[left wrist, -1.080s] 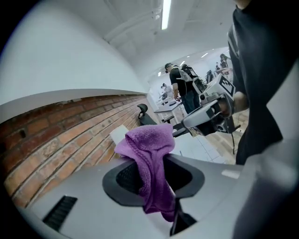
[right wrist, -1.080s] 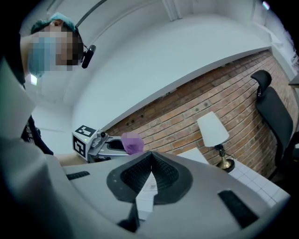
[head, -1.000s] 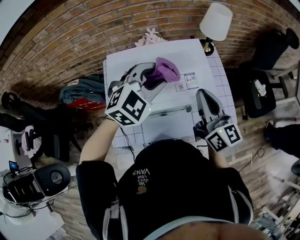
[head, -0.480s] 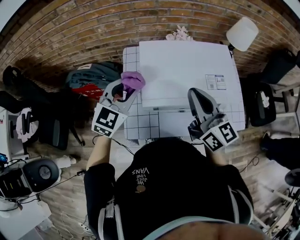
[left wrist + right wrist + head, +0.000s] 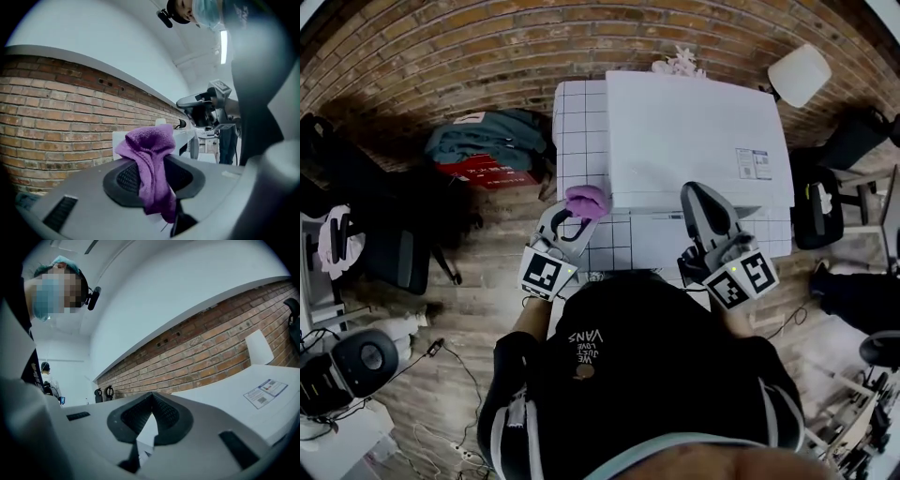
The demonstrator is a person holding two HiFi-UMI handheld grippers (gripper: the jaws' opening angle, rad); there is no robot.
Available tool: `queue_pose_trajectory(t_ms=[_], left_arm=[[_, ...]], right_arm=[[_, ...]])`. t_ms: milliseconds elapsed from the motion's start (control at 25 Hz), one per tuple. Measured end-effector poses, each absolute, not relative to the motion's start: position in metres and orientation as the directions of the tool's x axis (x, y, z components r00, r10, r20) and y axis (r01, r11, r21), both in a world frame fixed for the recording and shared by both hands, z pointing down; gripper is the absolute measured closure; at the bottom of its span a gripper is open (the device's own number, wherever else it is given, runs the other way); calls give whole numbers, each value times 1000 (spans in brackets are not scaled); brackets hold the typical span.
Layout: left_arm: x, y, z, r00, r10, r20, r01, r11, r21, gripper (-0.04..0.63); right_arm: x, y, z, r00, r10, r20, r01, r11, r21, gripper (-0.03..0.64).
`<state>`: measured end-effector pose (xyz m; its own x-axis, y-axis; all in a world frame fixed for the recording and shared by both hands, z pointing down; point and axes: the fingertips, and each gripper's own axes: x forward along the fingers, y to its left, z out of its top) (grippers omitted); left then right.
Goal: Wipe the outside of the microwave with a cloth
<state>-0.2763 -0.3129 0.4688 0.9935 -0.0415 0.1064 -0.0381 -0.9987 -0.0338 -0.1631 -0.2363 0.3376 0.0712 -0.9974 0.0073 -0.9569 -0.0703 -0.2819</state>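
The white microwave [image 5: 694, 131] stands on a white tiled table [image 5: 577, 122] against the brick wall. My left gripper [image 5: 578, 210] is shut on a purple cloth [image 5: 587, 199], which sits at the microwave's front left corner. In the left gripper view the cloth [image 5: 146, 146] hangs bunched between the jaws, with the microwave's [image 5: 183, 137] edge behind it. My right gripper [image 5: 697, 192] is shut and holds nothing, over the microwave's front edge. The right gripper view shows its tips meeting [image 5: 151, 397] above the microwave's top [image 5: 234, 390].
A white lamp [image 5: 800, 73] stands at the back right corner. A pile of clothes and a red item [image 5: 487, 152] lies on the floor left of the table. Black chairs stand at the left [image 5: 380, 253] and right [image 5: 820, 202]. A sticker [image 5: 754, 163] marks the microwave's top.
The left gripper has carried the purple cloth off the microwave's top, out to the left and then in to the front left corner. The right gripper has stayed near the front edge.
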Motion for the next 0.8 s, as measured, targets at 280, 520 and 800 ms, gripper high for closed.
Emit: queue_pose_trajectory(t_ms=[280,520,800], left_arm=[[-258,-318,475,999,28,39,27,-999,20,466],[-220,-368,474,1000,9,5,8,-999,42,466],[-153,-455,469,999,-46,-12,-45,-998,49,466]], right_arm=[[-158,-228,342,159,-987,22,-948,-159,-275,617],[-141,-208,341,252,-967,25,-931,-249,-265,617],[-125,-182,346,344,-938,47,-900,-343,-270,617]])
